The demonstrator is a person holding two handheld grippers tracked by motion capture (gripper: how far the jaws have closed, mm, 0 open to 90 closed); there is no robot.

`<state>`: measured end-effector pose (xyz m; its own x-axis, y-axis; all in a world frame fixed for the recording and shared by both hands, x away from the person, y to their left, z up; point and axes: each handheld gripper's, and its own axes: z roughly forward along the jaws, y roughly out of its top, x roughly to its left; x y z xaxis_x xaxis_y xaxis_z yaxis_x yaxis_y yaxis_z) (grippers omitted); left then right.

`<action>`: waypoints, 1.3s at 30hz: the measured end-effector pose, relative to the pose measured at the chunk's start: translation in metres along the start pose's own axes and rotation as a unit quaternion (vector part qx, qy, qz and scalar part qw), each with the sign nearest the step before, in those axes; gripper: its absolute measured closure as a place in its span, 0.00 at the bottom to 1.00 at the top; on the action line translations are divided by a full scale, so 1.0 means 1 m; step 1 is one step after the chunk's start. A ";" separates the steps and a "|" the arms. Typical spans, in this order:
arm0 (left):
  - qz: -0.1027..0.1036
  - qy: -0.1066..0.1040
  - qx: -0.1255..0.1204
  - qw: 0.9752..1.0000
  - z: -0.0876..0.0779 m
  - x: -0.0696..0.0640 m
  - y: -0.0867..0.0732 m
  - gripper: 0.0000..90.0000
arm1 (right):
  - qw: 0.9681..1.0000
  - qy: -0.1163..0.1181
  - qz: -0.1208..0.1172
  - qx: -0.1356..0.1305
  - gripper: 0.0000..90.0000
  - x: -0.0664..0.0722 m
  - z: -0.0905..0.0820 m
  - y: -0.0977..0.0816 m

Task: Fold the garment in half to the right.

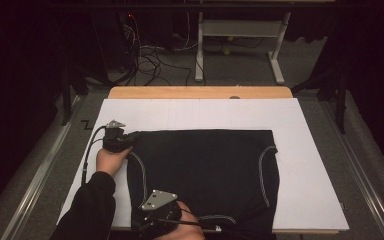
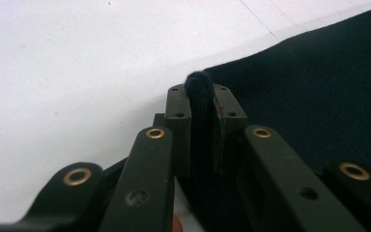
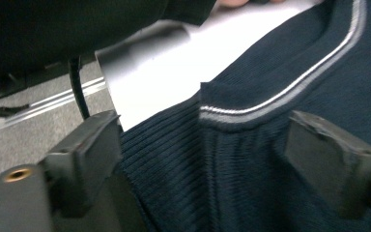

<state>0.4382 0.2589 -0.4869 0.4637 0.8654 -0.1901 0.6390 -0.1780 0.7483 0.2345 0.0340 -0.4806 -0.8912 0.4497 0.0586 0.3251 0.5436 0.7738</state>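
A dark garment [image 1: 205, 170] lay flat on the white board [image 1: 310, 150], toward its near side. The left gripper [image 2: 202, 104] pinched a fold at the garment's far-left corner – jaws tight. The right gripper [image 3: 203, 145] straddled the near-left ribbed edge – jaws wide, not pressing.

Dark navy knit garment [image 1: 205, 170] with pale piping, spread flat on white board, near edge overhanging.
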 end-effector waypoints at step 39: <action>-0.014 0.006 0.007 1.000 0.000 0.000 -0.001 0.84 | 0.994 -0.079 -0.031 0.067 0.68 0.011 0.027 0.019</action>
<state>0.4375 0.2595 -0.4874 0.4391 0.8751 -0.2034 0.6594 -0.1601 0.7345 0.2395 0.0681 -0.4819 -0.8536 0.5125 -0.0936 0.3208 0.6586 0.6807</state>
